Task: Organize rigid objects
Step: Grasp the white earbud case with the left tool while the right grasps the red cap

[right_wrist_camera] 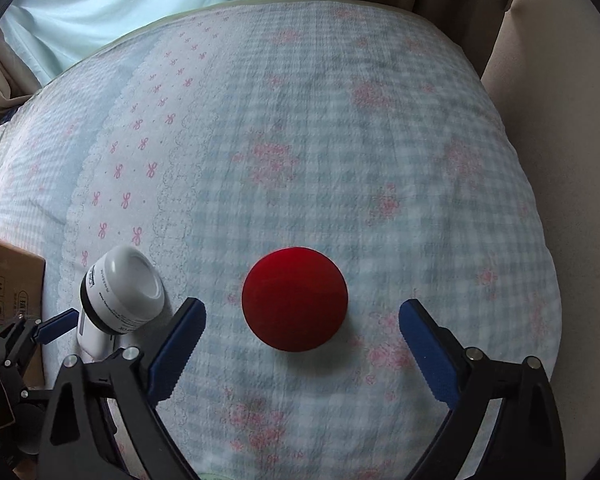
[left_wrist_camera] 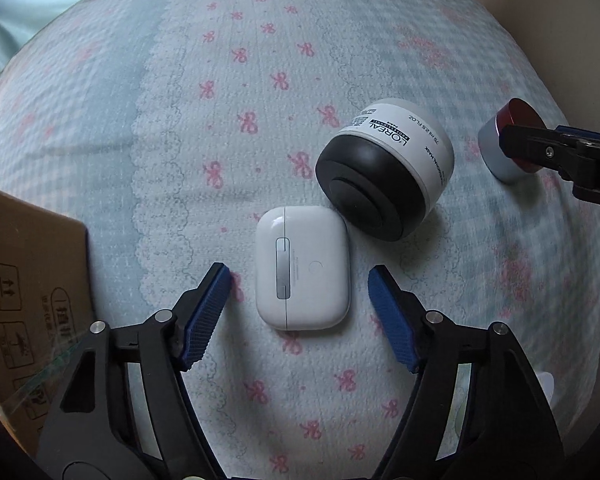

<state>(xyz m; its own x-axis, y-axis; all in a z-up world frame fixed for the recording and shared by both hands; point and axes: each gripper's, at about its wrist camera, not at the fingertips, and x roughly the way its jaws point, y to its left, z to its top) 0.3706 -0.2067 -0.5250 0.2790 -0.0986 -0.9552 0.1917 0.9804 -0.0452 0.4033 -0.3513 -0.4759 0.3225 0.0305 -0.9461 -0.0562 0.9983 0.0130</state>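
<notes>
Bedspread [left_wrist_camera: 180,120]: gingham, pink bows.
Jar [left_wrist_camera: 388,168]: "L'ORÉAL PROFESSIONNEL PARIS", "MASK", on its side.
Left gripper [left_wrist_camera: 300,280]: spread, flanking earbud case [left_wrist_camera: 302,266].
Right gripper [right_wrist_camera: 302,320]: spread, flanking red-lidded tin [right_wrist_camera: 295,298].

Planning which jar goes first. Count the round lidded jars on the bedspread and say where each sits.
2. The white L'Oreal jar lies tipped, touching the white earbud case ahead of the left gripper. The red-lidded jar sits between the right gripper fingers. Others may lie outside view.
</notes>
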